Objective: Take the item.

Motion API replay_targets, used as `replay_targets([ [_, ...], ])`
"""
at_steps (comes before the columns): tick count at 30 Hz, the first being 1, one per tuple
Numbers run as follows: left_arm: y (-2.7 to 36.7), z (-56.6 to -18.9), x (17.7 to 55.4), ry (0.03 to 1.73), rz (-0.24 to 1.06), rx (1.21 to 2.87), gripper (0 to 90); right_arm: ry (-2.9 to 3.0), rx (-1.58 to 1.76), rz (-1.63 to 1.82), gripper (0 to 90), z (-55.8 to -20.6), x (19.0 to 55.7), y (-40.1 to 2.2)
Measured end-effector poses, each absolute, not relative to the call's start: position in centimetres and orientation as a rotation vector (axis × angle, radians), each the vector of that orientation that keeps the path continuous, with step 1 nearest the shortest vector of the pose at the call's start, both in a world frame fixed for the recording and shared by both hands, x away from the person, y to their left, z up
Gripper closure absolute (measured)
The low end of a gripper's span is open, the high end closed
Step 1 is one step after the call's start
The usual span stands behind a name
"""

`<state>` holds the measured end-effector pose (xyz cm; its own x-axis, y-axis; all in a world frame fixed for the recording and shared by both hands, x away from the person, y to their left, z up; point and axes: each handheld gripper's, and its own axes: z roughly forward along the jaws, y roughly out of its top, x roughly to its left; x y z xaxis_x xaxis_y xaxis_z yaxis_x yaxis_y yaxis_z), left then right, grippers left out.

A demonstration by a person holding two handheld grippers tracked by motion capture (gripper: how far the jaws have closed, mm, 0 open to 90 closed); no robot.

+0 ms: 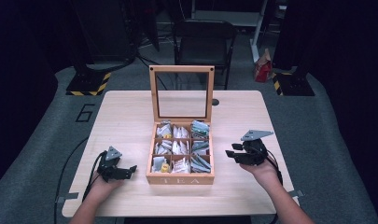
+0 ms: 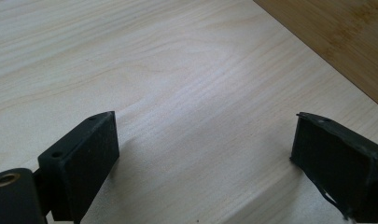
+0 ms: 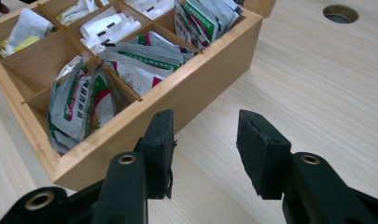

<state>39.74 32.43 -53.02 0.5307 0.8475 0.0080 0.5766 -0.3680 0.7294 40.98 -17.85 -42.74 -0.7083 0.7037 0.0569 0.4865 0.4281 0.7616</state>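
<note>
A wooden tea box (image 1: 179,179) stands open in the middle of the table, its glass lid (image 1: 181,92) upright at the back. Its compartments hold tea bags (image 1: 200,163) in paper sachets. My left gripper (image 1: 129,171) rests low on the table just left of the box, jaws wide apart (image 2: 205,154) over bare wood, with the box wall (image 2: 336,37) at the upper right. My right gripper (image 1: 232,154) hovers to the right of the box, open (image 3: 204,149), pointing at the box's right wall (image 3: 196,88) and green-and-white sachets (image 3: 79,102).
The light wooden table (image 1: 126,116) has a round cable hole (image 3: 340,13) behind the box on the right. A black chair (image 1: 203,42) stands beyond the far edge. Cables trail from both grippers toward the near edge.
</note>
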Motion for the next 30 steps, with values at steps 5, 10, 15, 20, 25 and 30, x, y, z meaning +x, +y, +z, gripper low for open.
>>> replay_targets([
  [5, 32.4, -53.0, 39.7, 1.150, 0.508, 2.085, 7.0, 2.440, 0.982, 1.161, 58.7, -41.8, 40.9, -16.9],
  [10, 32.4, -53.0, 39.7, 1.152, 0.506, 2.084, 7.0, 2.457, 0.945, 1.176, 59.6, -41.0, 40.9, -16.1],
  [15, 32.4, -53.0, 39.7, 1.151, 0.506, 2.084, 7.0, 2.478, 0.914, 1.173, 60.7, -40.5, 40.8, -15.1],
  [20, 32.4, -53.0, 39.7, 1.151, 0.506, 2.084, 7.0, 2.493, 0.881, 1.182, 61.5, -40.2, 40.8, -14.5],
  [25, 32.4, -53.0, 39.7, 1.150, 0.507, 2.085, 7.0, 2.507, 0.869, 1.200, 62.3, -40.0, 40.8, -13.9],
  [30, 32.4, -53.0, 39.7, 1.151, 0.506, 2.085, 7.1, 2.524, 0.849, 1.216, 64.6, -40.0, 40.8, -13.2],
])
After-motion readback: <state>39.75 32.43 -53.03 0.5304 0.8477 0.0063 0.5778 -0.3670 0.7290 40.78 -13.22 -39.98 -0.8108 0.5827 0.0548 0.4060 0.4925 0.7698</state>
